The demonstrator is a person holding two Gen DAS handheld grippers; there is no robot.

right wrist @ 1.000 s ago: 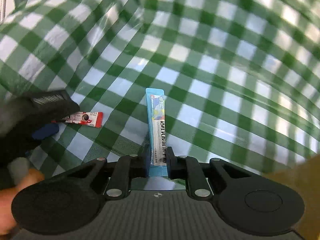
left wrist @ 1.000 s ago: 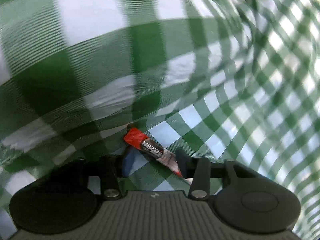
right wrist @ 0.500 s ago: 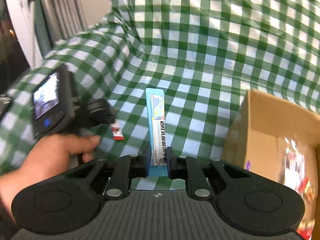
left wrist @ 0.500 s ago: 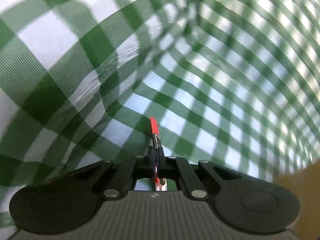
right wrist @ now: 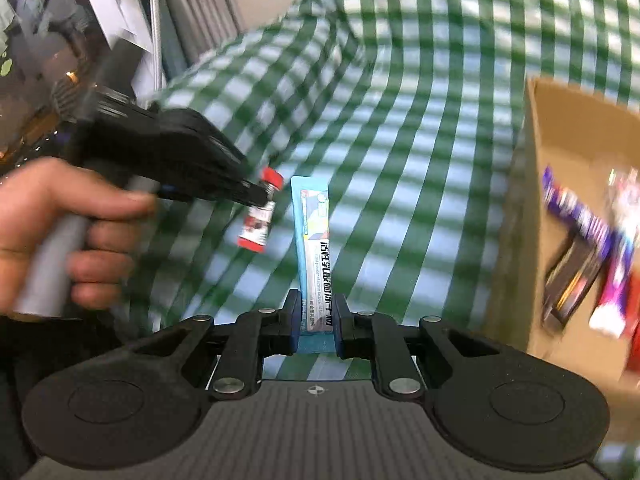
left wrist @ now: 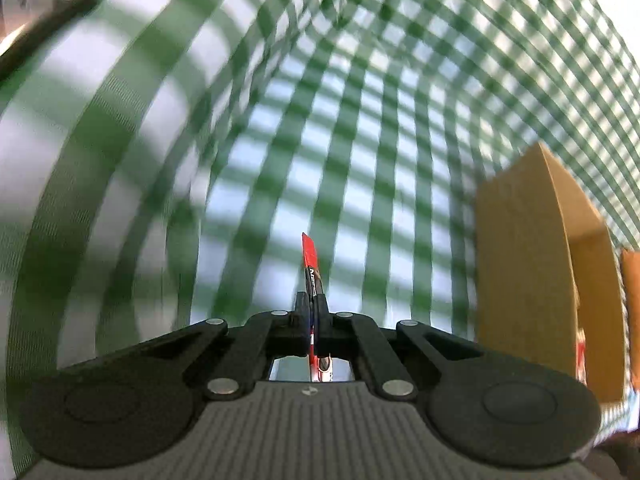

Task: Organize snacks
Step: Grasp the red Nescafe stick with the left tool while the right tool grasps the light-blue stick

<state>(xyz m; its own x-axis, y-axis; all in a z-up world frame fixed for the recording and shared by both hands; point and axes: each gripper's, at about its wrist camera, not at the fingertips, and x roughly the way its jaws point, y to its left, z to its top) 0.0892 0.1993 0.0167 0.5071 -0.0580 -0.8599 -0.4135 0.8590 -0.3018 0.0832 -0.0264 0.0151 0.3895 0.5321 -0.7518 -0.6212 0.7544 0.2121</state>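
Jaws clamp red sachet (left wrist: 311, 258), blue stick (right wrist: 314, 240).

It looks like a home room. A green-and-white checked cloth (right wrist: 420, 92) covers the table and climbs the wall behind it, grey curtains (right wrist: 200, 4) hang at the left by a dark cluttered corner, and a cardboard box (right wrist: 568, 152) of snack packets (right wrist: 580, 224) stands on the cloth.

Both grippers are matte black: the right gripper (right wrist: 316, 320) has blue pads, silver screws, a ribbed grey deck; the left gripper (right wrist: 262, 196) has a grey handle.
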